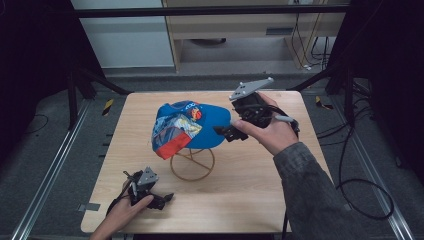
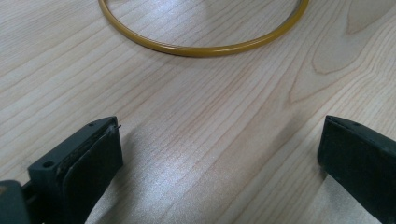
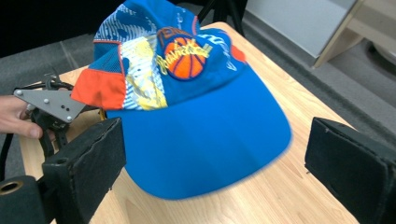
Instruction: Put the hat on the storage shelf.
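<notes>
Grey floor (image 1: 45, 150), wooden cabinet (image 1: 240, 25) behind table (image 1: 250, 200).

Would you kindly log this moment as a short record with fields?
Item: blue cap with a basketball patch, on a wire stand
Surface: wooden table
Right claw: open, at the cap's brim, not closed on it
Left claw: open, low over the table near the stand's ring

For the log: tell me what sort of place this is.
Probably a lab or workshop recording station: a light wooden table ringed by black frame bars, with loose black cables on the grey floor.
</notes>
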Tool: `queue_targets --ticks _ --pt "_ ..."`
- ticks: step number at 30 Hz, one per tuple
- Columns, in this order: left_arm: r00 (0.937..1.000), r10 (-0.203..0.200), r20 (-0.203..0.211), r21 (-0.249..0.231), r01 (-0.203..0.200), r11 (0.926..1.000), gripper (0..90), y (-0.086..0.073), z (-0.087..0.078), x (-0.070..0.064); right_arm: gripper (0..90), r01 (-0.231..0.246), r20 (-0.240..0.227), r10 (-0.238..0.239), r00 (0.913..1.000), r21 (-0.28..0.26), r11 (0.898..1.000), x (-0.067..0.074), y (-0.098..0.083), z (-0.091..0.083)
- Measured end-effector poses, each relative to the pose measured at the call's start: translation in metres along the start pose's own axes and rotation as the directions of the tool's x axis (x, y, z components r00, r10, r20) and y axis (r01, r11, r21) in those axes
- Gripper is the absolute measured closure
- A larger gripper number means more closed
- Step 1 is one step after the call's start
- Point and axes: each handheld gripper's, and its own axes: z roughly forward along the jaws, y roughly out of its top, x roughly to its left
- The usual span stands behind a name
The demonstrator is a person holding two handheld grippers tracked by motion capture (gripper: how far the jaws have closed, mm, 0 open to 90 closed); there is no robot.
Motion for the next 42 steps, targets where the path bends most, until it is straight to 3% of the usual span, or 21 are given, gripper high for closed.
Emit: queue_targets --ticks 8,18,35,42 --pt "1.0 0.0 0.0 0.0 0.0 1.0 0.0 0.0 0.0 0.0 7.7 -0.05 0.029 0.049 0.9983 0.012 0.999 -0.01 -0.032 -0.014" --pt "1.0 0.001 0.003 0.004 -0.001 1.0 0.0 0.0 0.0 0.0 9.7 -0.063 0.085 0.062 0.9945 0.017 0.998 -0.021 -0.066 -0.029" --pt "1.0 0.001 0.004 0.004 -0.001 1.0 0.0 0.0 0.0 0.0 11.1 -0.099 0.151 0.097 0.9837 0.002 0.995 -0.036 -0.118 -0.025" --pt "1.0 0.001 0.004 0.003 -0.001 1.0 0.0 0.0 0.0 0.0 11.1 -0.134 0.182 0.135 0.9739 -0.019 0.991 -0.043 -0.138 -0.025"
